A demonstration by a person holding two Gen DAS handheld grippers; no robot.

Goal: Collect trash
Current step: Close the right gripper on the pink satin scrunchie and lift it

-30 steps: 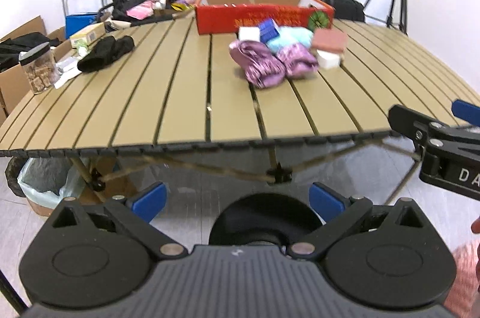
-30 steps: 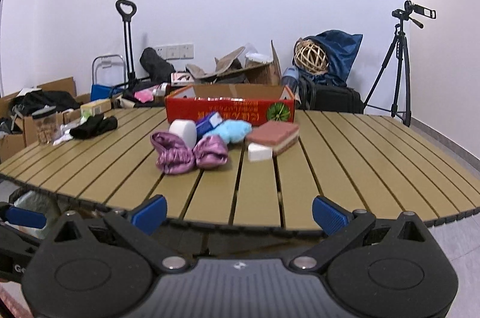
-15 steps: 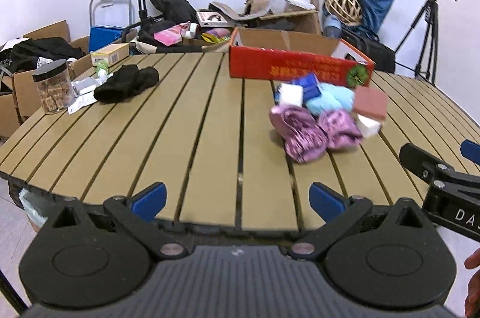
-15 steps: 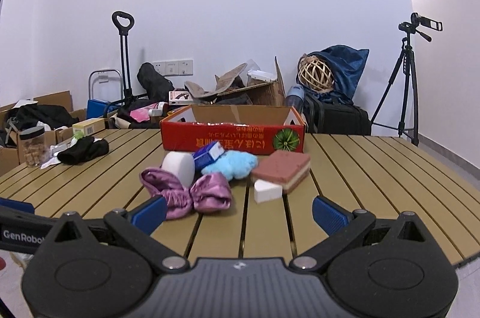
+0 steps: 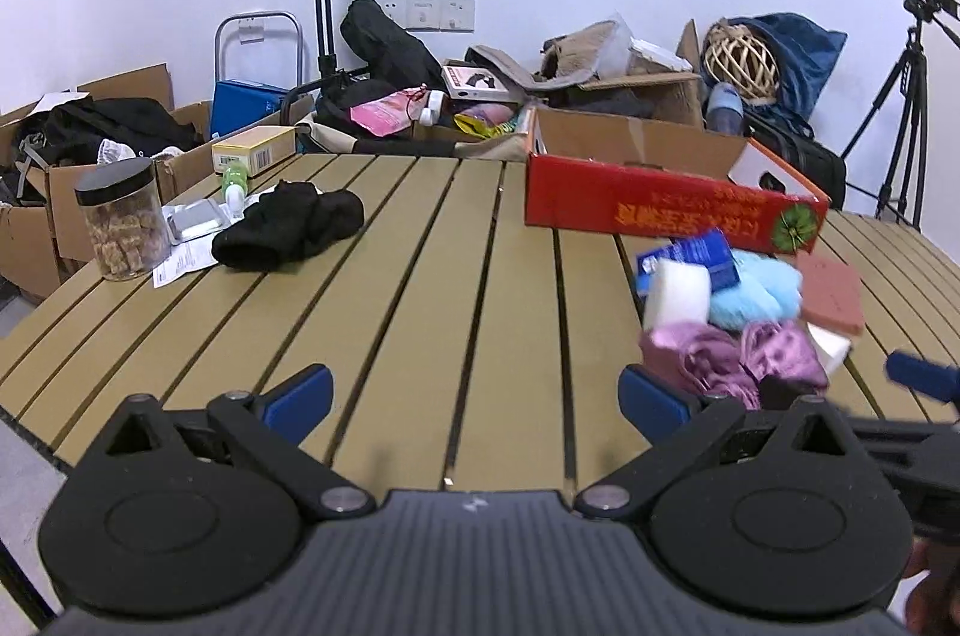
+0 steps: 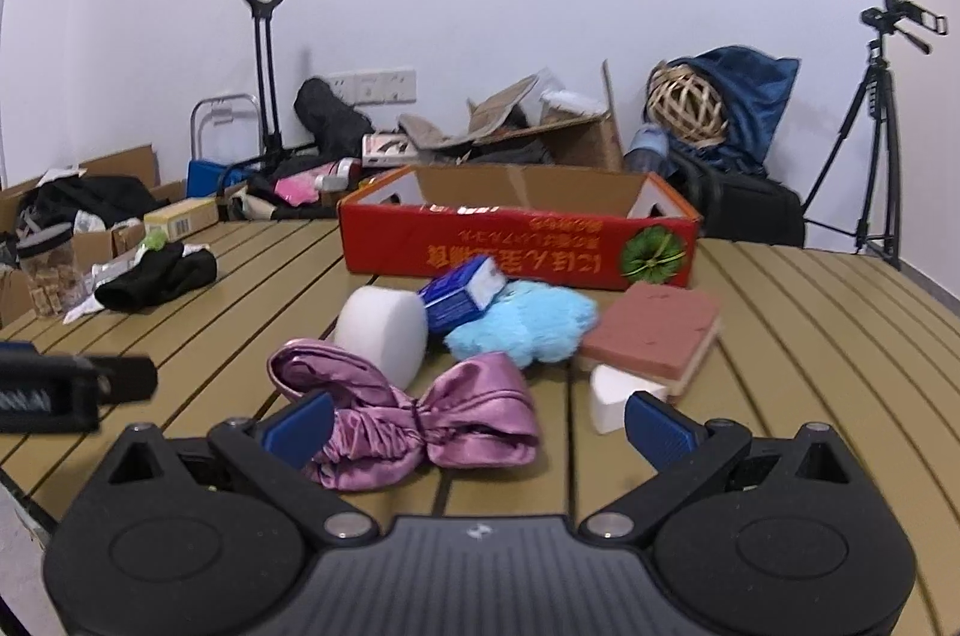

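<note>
Both claws wide open, empty. Your right claw (image 6: 477, 426) nears purple cloth (image 6: 414, 417); slippery satin may slide out.

The purple cloth (image 6: 414, 420) is partly hidden behind the right gripper (image 6: 477, 426); the tripod (image 5: 912, 108) is cut off by the left view's edge.

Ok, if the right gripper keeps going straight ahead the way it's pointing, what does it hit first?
Most likely the purple satin cloth, lying bunched on the table right between and ahead of the open right gripper. Beyond it sit the white foam block and fluffy blue cloth. Depth is hard to judge through the fisheye.
</note>
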